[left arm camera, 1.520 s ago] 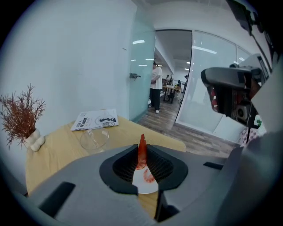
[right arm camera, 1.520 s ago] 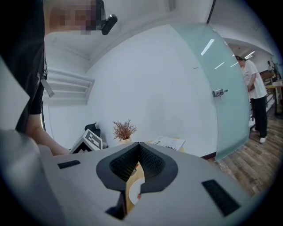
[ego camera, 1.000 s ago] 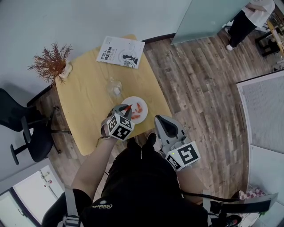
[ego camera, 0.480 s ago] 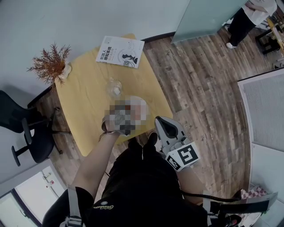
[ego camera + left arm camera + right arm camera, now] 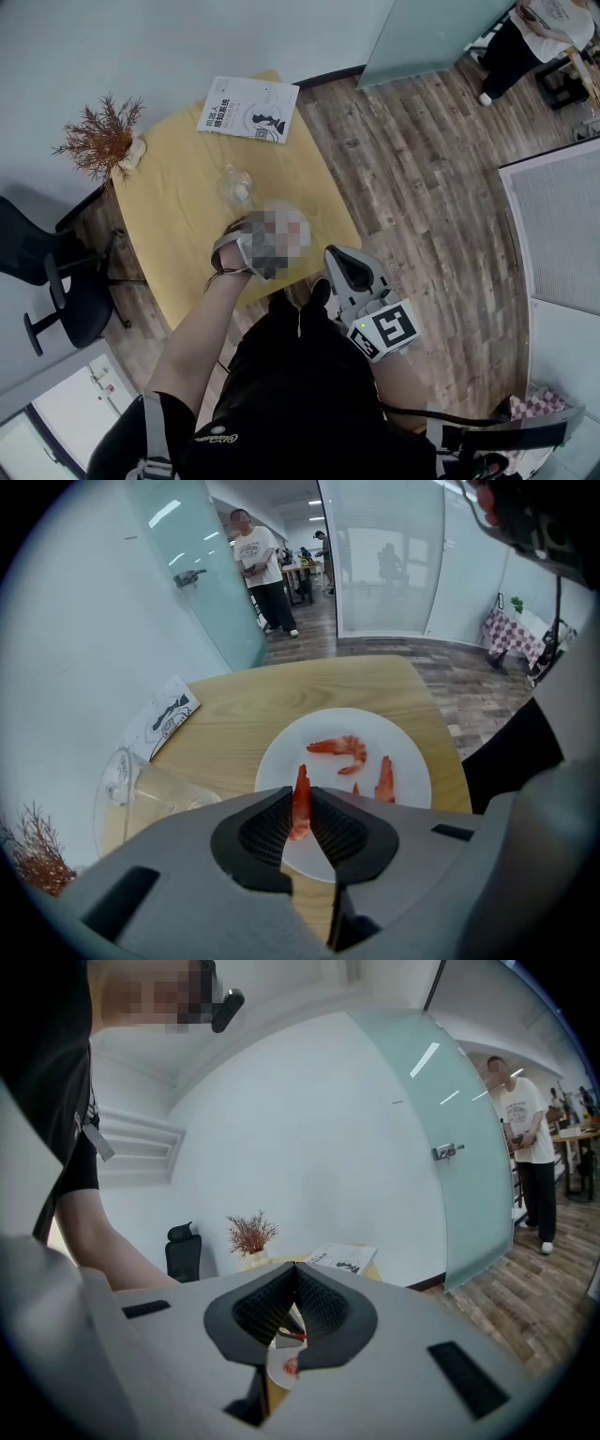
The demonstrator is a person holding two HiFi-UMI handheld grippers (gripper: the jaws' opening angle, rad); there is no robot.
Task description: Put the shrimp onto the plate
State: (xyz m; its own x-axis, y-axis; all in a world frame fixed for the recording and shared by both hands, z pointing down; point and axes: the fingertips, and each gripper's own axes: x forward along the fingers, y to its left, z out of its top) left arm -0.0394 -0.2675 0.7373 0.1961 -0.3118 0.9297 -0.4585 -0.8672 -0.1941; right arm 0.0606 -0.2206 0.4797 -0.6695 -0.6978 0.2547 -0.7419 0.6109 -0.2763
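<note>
Lowered since a second ago, my left gripper (image 5: pixel 301 791) now hangs just above the plate (image 5: pixel 403 747) on the table (image 5: pixel 234 714), its fingers (image 5: pixel 267 832) clamped on a shrimp (image 5: pixel 300 814). Other shrimp (image 5: pixel 342 749) already lie there, so release looks next. My right gripper (image 5: pixel 296 1267) waits near me, fingers together and empty.

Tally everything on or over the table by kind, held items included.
shrimp: 4 (1 held, 1 mostly hidden)
plate: 1
clear cup: 1
booklet: 1
dried plant: 1
Total: 8
</note>
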